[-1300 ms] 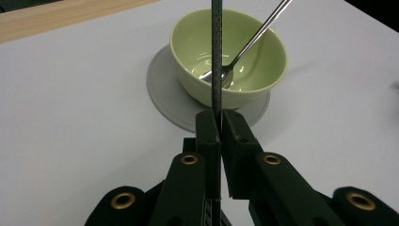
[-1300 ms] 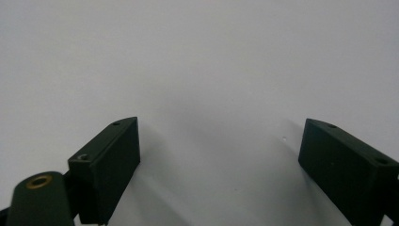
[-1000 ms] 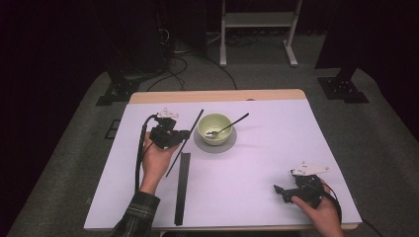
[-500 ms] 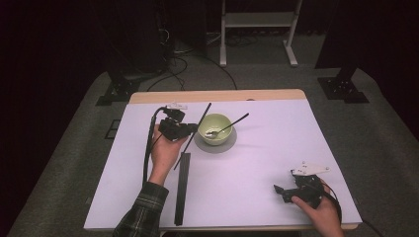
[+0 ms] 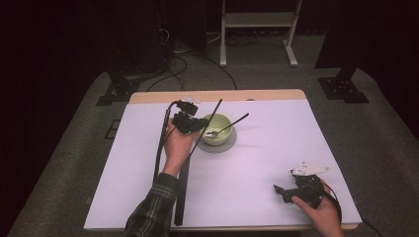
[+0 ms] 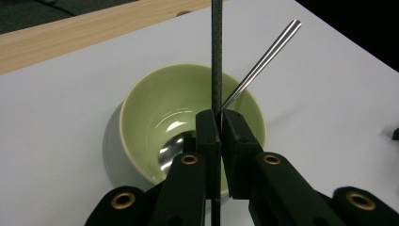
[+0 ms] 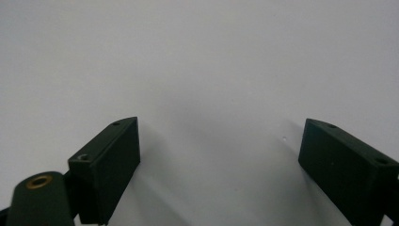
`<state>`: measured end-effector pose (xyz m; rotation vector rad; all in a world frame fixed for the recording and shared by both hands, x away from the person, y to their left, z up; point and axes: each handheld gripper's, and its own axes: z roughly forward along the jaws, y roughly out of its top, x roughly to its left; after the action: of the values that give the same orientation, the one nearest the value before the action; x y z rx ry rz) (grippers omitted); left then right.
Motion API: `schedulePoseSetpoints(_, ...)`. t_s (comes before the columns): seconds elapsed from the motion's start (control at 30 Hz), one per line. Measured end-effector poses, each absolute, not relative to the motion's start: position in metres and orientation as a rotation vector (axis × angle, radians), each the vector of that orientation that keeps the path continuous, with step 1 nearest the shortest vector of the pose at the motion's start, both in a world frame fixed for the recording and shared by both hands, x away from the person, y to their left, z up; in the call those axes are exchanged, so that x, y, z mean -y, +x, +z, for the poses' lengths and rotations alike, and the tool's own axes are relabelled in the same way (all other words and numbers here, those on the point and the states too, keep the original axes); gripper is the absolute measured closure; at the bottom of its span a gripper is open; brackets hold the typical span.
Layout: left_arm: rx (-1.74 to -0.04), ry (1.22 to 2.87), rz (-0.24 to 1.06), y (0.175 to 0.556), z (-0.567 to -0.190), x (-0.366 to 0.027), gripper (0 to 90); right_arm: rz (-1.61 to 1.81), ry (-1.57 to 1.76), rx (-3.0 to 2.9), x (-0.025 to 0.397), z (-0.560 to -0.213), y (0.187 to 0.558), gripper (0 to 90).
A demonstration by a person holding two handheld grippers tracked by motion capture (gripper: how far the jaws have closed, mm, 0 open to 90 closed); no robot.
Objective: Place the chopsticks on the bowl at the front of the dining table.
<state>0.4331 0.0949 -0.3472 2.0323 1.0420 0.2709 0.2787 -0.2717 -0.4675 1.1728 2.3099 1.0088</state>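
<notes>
The thin black rod (image 6: 216, 52) is clamped between the jaws of the left gripper (image 6: 219, 123), which press together on it just in front of the green bowl (image 6: 155, 101). In the left gripper view the rod runs straight up the frame, crossing the bowl's mouth, and fine ridges or marks show along its edge, too small to read. That view also shows the metal spoon (image 6: 256, 66) lying in the bowl, its handle leaning out over the far rim and its polished scoop low inside. The high view adds that the rod (image 5: 205, 129) slants from near the table's wooden far edge down toward the person, its lower part hidden behind the left hand (image 5: 177, 143), and that the bowl (image 5: 222, 126) sits on a grey saucer (image 5: 223, 147). Well apart, near the front right corner of the white table (image 5: 276, 148), the right gripper (image 5: 282, 190) rests in the right hand (image 5: 321, 215); the right gripper view shows its jaws spread wide over bare white tabletop (image 7: 197, 61). No writing can be read anywhere.
</notes>
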Motion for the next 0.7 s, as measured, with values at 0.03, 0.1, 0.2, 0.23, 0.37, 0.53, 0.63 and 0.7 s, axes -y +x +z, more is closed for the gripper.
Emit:
schedulePoseSetpoints(0.03, -1.043, 2.031, 0.268, 0.435, -0.347, -0.092, 86.0, 1.009, 1.173, -2.31, 0.272, -0.467, 0.279, 11.5)
schedulePoseSetpoints(0.1, -1.044, 2.037, 0.267, 0.439, -0.348, -0.087, 86.0, 1.008, 1.173, -2.31, 0.272, -0.467, 0.279, 11.5)
schedulePoseSetpoints(0.2, -1.05, 2.037, 0.256, 0.444, -0.35, -0.082, 86.0, 1.009, 1.173, -2.31, 0.272, -0.467, 0.279, 11.5)
schedulePoseSetpoints(0.23, -1.05, 2.036, 0.254, 0.446, -0.351, -0.081, 86.0, 1.008, 1.173, -2.31, 0.272, -0.467, 0.279, 11.5)
schedulePoseSetpoints(0.37, -1.059, 2.036, 0.235, 0.453, -0.355, -0.075, 86.0, 1.008, 1.173, -2.31, 0.272, -0.467, 0.279, 11.5)
schedulePoseSetpoints(0.53, -1.073, 2.04, 0.225, 0.458, -0.36, -0.072, 86.0, 1.008, 1.173, -2.31, 0.272, -0.467, 0.279, 11.5)
schedulePoseSetpoints(0.63, -1.085, 2.037, 0.212, 0.462, -0.363, -0.072, 86.0, 1.008, 1.173, -2.31, 0.272, -0.467, 0.279, 11.5)
schedulePoseSetpoints(0.7, -1.091, 2.033, 0.203, 0.463, -0.365, -0.072, 86.0, 1.008, 1.173, -2.31, 0.272, -0.467, 0.279, 11.5)
